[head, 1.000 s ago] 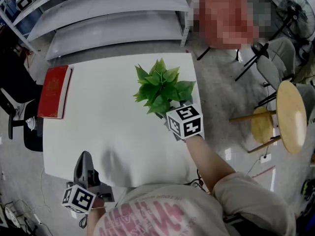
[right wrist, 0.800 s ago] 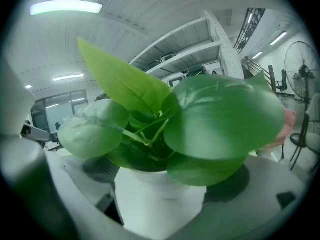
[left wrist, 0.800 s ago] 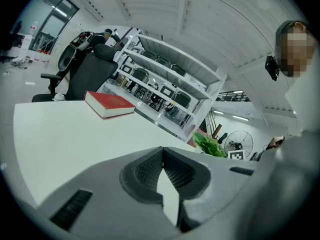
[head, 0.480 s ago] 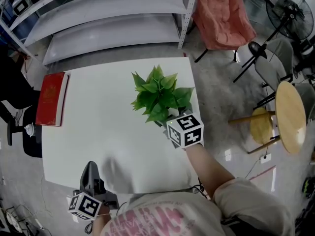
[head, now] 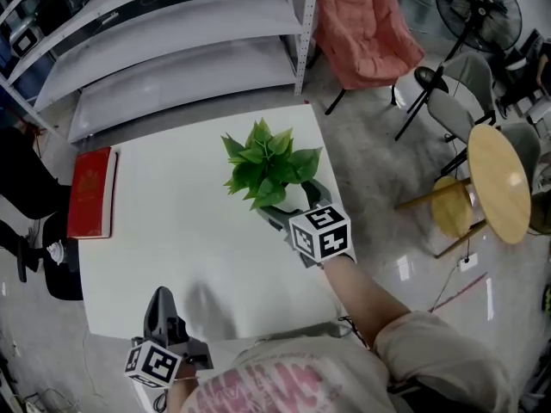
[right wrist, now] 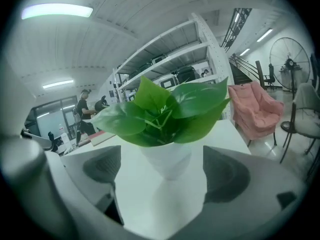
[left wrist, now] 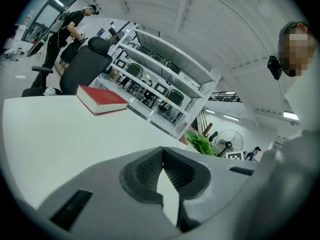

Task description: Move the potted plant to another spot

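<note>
The right tool (right wrist: 162, 170) has its two grey jaws spread wide, and the small white pot of the green-leaved potted plant (right wrist: 166, 156) stands upright in the space between them. A strip of bare surface shows on each side of the pot, so neither ribbed pad (right wrist: 102, 165) touches it. From the head view the right tool (head: 291, 206) reaches in from the near right, its marker cube just behind the pot, with the broad leaves of the potted plant (head: 267, 166) spreading above the jaws.

The left tool (left wrist: 161, 153) has its jaws pressed together at the tips, with nothing caught between them. In the head view the left tool (head: 158, 298) sits low at the near left corner, well apart from the plant.

The plant rests on the flat white rectangular bench (head: 172, 231), in its far right part and near the right edge. Seen along the left tool, the potted plant (left wrist: 200, 143) is a small green clump at the far side of the bench (left wrist: 50, 134).

A red hardback book (head: 90, 193) lies flat along the bench's left edge, well apart from the plant; in the left gripper view the red hardback book (left wrist: 102, 99) sits near the far rim. Beyond the bench are grey metal shelving (head: 172, 50), a pink padded chair (head: 362, 24) and a round pale wooden table (head: 497, 183) to the right. A person in dark clothes (left wrist: 65, 29) stands in the background.
</note>
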